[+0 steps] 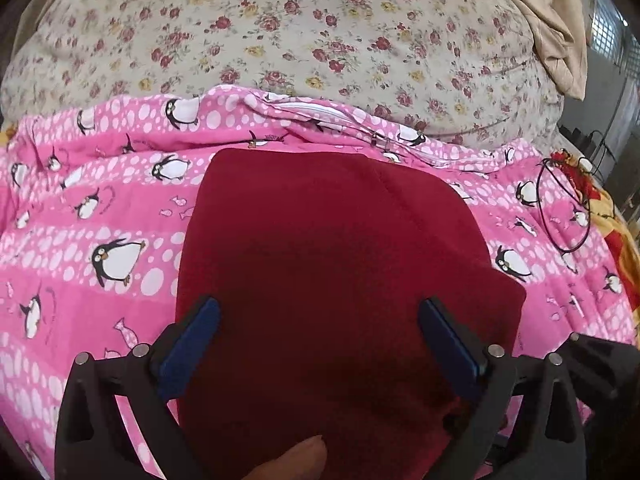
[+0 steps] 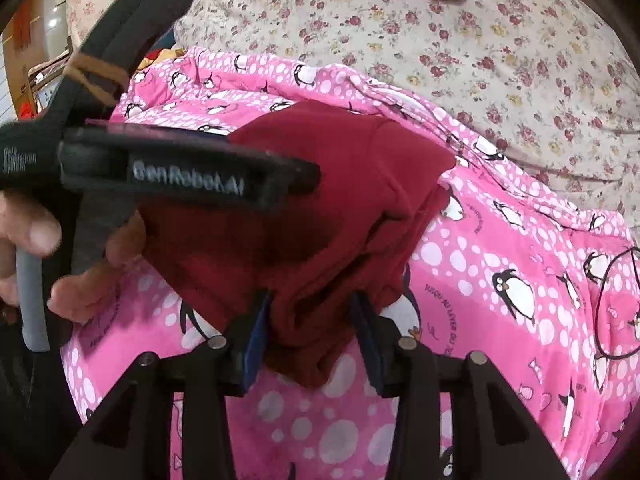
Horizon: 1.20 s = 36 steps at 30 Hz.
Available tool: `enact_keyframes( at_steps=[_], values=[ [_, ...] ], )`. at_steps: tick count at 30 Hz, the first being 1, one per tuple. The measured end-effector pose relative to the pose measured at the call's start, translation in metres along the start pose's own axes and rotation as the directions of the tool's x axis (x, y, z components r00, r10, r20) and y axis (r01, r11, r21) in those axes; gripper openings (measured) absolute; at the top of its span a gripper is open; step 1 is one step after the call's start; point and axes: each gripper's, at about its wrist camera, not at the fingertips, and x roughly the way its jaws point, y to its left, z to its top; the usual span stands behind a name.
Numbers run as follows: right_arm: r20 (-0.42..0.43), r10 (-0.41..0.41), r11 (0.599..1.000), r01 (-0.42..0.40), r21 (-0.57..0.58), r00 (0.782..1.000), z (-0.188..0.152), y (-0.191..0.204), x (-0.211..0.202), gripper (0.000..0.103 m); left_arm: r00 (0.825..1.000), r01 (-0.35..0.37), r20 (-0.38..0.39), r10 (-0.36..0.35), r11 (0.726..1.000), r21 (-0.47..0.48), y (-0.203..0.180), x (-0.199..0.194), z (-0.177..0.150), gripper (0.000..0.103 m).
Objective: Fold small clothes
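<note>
The left gripper [image 1: 320, 316] is being held wide open over the dark red garment [image 1: 340, 248], nothing pinched. A bunched edge of the garment [image 2: 320, 208] is being clamped by the right gripper [image 2: 312, 320]. The garment is lying on a pink penguin-print quilt [image 1: 100, 208], beyond which a floral sheet [image 1: 320, 40] is spread.
</note>
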Motion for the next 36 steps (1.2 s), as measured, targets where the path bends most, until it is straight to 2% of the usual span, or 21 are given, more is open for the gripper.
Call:
enact_keyframes(
  at_steps=[4,7,10,11,14,17,20,28,36],
  values=[
    [-0.011,0.004,0.998,-0.004,0.058,1.000,0.002,-0.005,-0.004,0.046,0.999,-0.040,0.019,0.039,0.999,0.005,-0.002,-0.017,-0.008,0.092],
    [0.000,0.007,0.993,-0.007,0.121,1.000,-0.002,-0.009,-0.018,0.046,0.989,-0.146,0.036,0.145,0.989,0.018,-0.009,-0.040,-0.023,0.092],
    [0.026,-0.029,0.983,0.024,0.181,0.999,-0.015,-0.012,-0.041,0.047,0.978,-0.208,0.023,0.208,0.978,-0.008,-0.012,-0.061,-0.042,0.092],
    [0.030,-0.047,0.978,0.040,0.207,0.998,-0.022,-0.012,-0.050,0.051,0.975,-0.220,0.019,0.221,0.975,-0.018,-0.013,-0.068,-0.048,0.092],
    [0.033,-0.118,0.949,0.103,0.298,0.992,-0.046,-0.016,-0.072,0.056,0.974,-0.226,0.024,0.226,0.974,-0.011,-0.022,-0.093,-0.060,0.092],
    [0.040,-0.149,0.921,0.124,0.368,0.988,-0.062,-0.019,-0.089,0.056,0.970,-0.238,0.051,0.238,0.971,-0.003,-0.029,-0.113,-0.065,0.092],
    [0.058,-0.198,0.906,0.160,0.393,0.979,-0.068,-0.019,-0.103,0.057,0.975,-0.216,0.055,0.217,0.976,-0.014,-0.034,-0.131,-0.067,0.092],
    [0.075,-0.267,0.915,0.228,0.332,0.961,-0.059,0.005,-0.127,0.059,0.974,-0.220,0.049,0.222,0.975,-0.039,-0.039,-0.149,-0.067,0.092],
    [0.105,-0.245,0.922,0.198,0.334,0.964,-0.049,0.016,-0.138,0.059,0.971,-0.232,0.056,0.234,0.972,-0.044,-0.040,-0.157,-0.068,0.092]
  ],
)
